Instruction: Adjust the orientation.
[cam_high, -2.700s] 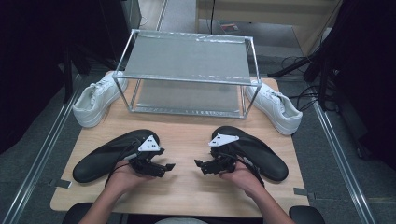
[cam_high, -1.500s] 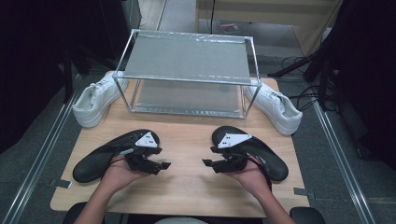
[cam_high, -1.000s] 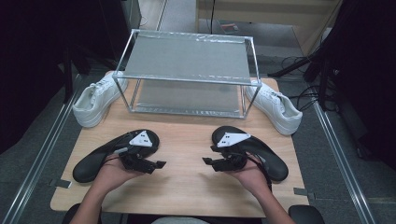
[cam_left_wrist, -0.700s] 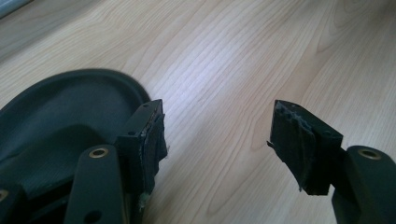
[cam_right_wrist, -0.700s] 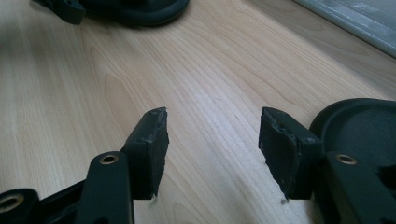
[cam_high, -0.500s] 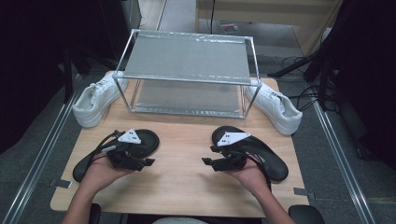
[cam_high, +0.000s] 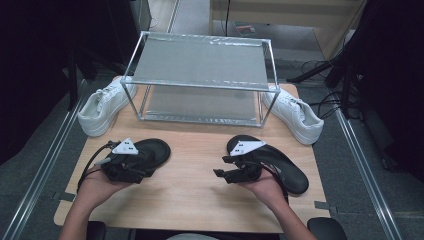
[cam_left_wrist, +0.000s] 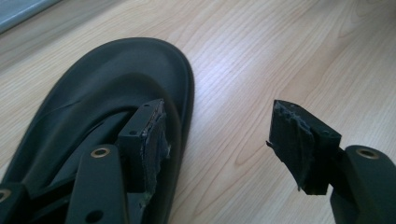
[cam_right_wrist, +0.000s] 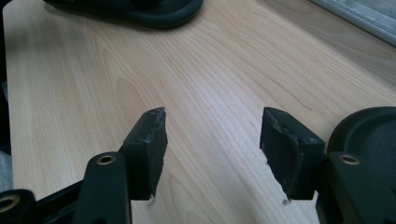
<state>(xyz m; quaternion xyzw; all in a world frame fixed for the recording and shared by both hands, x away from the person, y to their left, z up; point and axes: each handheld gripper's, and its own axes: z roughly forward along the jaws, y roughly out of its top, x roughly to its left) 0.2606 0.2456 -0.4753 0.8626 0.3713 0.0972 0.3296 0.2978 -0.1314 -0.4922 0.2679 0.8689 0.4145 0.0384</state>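
Worktop (cam_high: 195, 185) of pale wood carries one metal-framed rack (cam_high: 200, 75) with two shelves at the far middle. Two white sneakers flank it: one (cam_high: 102, 105) at far left, one (cam_high: 295, 112) at far right. Two black sandals lie nearer: one (cam_high: 150, 155) at left, one (cam_high: 280, 165) at right. Two forearms come in from the near edge, each hand low over its sandal. The left hand (cam_high: 95, 185) holds the left tongs (cam_left_wrist: 219, 149) spread wide, one jaw over the left sandal's rim, the other over bare wood, pinching nothing. The right hand (cam_high: 262, 187) holds the right tongs (cam_right_wrist: 212, 149) likewise spread and empty, aimed left across the wood.
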